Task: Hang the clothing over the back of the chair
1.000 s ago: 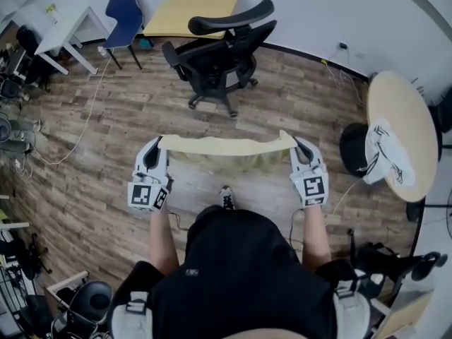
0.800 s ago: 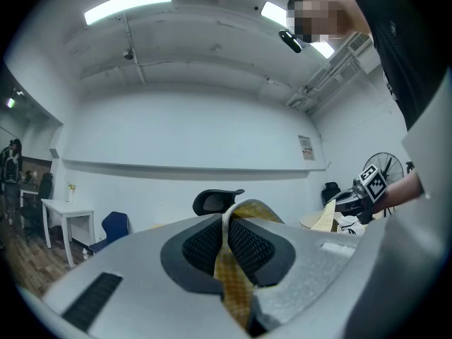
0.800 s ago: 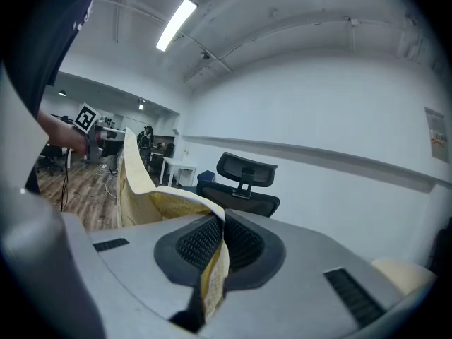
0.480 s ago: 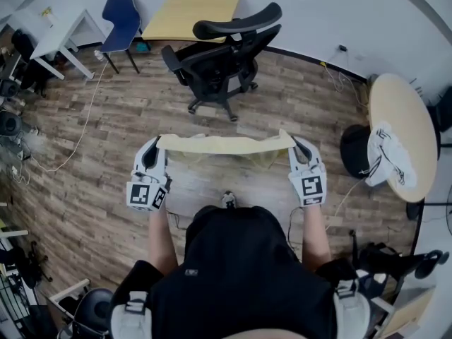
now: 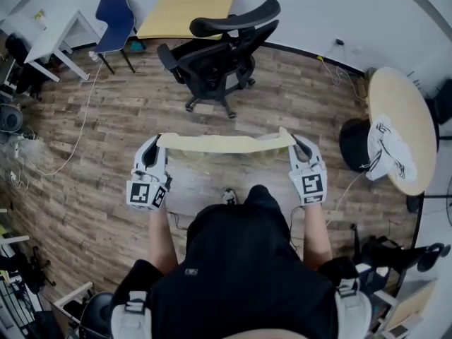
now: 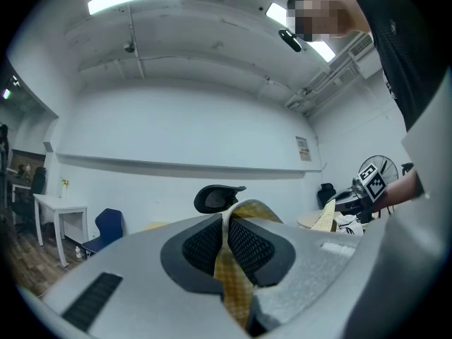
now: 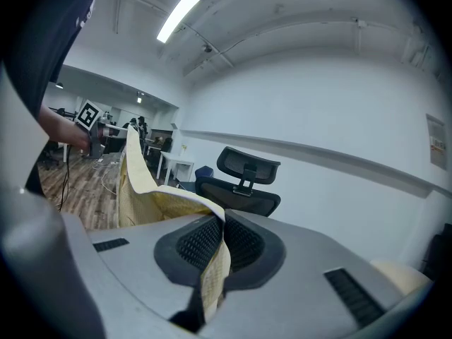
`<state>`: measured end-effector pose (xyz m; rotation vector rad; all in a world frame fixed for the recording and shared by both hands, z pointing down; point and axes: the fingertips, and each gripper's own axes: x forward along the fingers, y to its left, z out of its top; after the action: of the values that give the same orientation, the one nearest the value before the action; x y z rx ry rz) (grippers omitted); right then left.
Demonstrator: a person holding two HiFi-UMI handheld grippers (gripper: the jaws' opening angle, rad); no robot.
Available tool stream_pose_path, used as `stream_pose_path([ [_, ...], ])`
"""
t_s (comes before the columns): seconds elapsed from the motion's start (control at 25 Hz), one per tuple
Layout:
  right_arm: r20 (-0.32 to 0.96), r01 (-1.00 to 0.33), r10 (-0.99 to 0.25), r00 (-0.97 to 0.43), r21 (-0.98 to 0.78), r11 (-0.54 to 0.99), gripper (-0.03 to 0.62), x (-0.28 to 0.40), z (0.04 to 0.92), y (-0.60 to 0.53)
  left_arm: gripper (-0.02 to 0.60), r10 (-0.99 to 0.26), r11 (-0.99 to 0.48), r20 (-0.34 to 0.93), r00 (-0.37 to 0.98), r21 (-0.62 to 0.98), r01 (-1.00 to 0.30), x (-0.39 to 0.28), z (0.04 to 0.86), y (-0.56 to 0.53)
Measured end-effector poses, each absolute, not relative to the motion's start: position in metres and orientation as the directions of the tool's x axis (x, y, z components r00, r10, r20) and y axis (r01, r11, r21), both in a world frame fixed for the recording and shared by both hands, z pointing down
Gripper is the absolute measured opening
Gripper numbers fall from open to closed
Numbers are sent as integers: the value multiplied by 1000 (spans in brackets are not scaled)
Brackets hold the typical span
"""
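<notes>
stepped a leg (image 5: 258,193) forward since a second ago, still well apart from the chair (image 5: 219,55). holding the yellow clothing (image 5: 226,144) taut between left gripper (image 5: 157,147) and right gripper (image 5: 296,145), each clamped on a top corner. might snag on the headrest (image 5: 233,21) if carried low, or nudge the wheeled chair away

Bright ceiling lights, fisheye-warped edges, sharp

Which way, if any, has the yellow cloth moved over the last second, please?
No: the cloth keeps the same gap from the office chair ahead in the head view.
</notes>
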<state>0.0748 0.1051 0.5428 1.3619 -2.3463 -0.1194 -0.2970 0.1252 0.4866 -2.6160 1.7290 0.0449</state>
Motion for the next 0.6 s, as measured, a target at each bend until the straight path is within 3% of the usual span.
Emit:
stream_pose_path([
  [0.6, 342, -781, -818, -462, 280, 558, 2, 74, 557, 65, 20, -939, -343, -21, 342, 15, -939, -298, 495, 98],
])
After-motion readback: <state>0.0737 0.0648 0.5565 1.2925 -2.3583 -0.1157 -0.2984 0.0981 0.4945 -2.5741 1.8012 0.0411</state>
